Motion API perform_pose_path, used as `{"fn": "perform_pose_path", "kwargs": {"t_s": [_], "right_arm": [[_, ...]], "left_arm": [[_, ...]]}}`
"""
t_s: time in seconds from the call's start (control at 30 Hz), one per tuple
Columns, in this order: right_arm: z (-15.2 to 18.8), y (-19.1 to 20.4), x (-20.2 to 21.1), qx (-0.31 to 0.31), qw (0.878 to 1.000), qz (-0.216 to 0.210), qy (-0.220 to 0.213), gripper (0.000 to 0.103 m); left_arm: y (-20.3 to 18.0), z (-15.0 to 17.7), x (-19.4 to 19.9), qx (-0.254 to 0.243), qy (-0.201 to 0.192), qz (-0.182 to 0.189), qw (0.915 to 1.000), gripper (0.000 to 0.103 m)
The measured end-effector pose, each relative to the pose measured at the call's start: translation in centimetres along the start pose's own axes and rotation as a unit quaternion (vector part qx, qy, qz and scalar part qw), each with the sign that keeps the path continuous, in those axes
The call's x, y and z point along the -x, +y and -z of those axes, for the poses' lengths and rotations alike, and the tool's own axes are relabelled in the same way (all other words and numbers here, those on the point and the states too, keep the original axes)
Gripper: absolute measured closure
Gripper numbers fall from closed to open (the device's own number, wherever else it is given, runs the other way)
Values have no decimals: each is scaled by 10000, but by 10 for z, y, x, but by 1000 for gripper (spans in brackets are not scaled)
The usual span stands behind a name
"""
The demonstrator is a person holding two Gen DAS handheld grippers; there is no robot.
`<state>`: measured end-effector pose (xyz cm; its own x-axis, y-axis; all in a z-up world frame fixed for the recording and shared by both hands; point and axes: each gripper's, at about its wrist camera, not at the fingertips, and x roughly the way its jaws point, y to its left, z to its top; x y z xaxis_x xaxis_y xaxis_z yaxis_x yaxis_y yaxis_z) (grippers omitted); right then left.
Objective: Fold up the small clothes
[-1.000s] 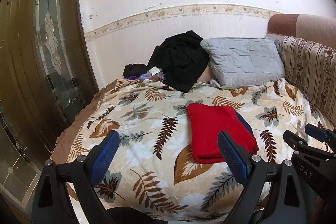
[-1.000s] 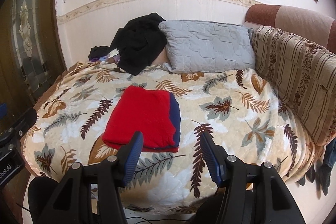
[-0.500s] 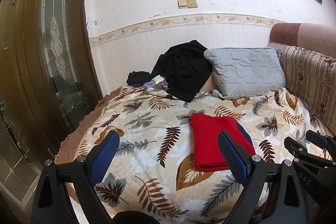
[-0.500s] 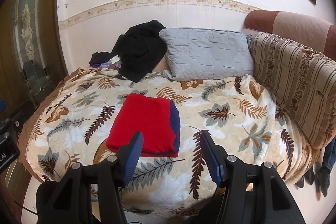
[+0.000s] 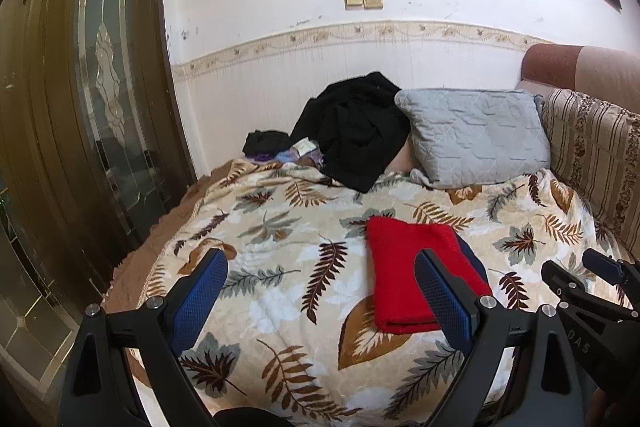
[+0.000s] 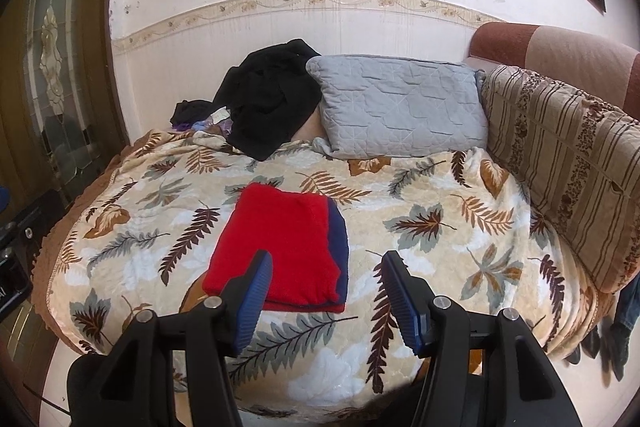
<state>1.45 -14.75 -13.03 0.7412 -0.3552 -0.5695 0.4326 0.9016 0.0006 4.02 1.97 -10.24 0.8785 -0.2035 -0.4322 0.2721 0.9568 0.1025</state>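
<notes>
A folded red garment (image 5: 408,267) with a navy piece under its right edge lies flat on the leaf-print blanket (image 5: 280,251); it also shows in the right wrist view (image 6: 280,247). My left gripper (image 5: 320,283) is open and empty, held back above the bed's near edge, left of the garment. My right gripper (image 6: 326,287) is open and empty, held back from the garment's near edge. The right gripper's tip shows in the left wrist view (image 5: 592,279).
A black clothes pile (image 6: 268,103) and a grey pillow (image 6: 400,111) lie at the bed's far side by the wall. A striped cushion (image 6: 568,163) lines the right side. A wooden glass-panel door (image 5: 92,107) stands left.
Both grippers have drawn back and up from the bed, so the folded garment looks smaller and farther. The garment has not moved. Both grippers stay open.
</notes>
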Motion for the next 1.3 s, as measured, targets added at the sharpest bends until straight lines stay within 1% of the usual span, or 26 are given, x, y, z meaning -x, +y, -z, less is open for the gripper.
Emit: {"fn": "perform_pose_path", "kwargs": {"t_s": [0.23,0.43,0.67,0.97,1.3], "right_arm": [[-1,0,-12,5,10000,62,40,42],[-1,2,-17,63,9998,151,64,42],[-6,9,-20,214,9994,283,-27,42],[-6,13,-31,288,9992,286,45,42],[-5,12,-45,265,9992,246,146,42]], "left_arm": [[-1,5,-17,-4,121,-40,9999,8],[-2,10,-27,-81,236,43,9997,8],[0,8,-33,-91,200,80,9997,8],[2,6,-44,-84,226,79,9997,8],[-2,7,-61,-99,421,5,9991,8]]}}
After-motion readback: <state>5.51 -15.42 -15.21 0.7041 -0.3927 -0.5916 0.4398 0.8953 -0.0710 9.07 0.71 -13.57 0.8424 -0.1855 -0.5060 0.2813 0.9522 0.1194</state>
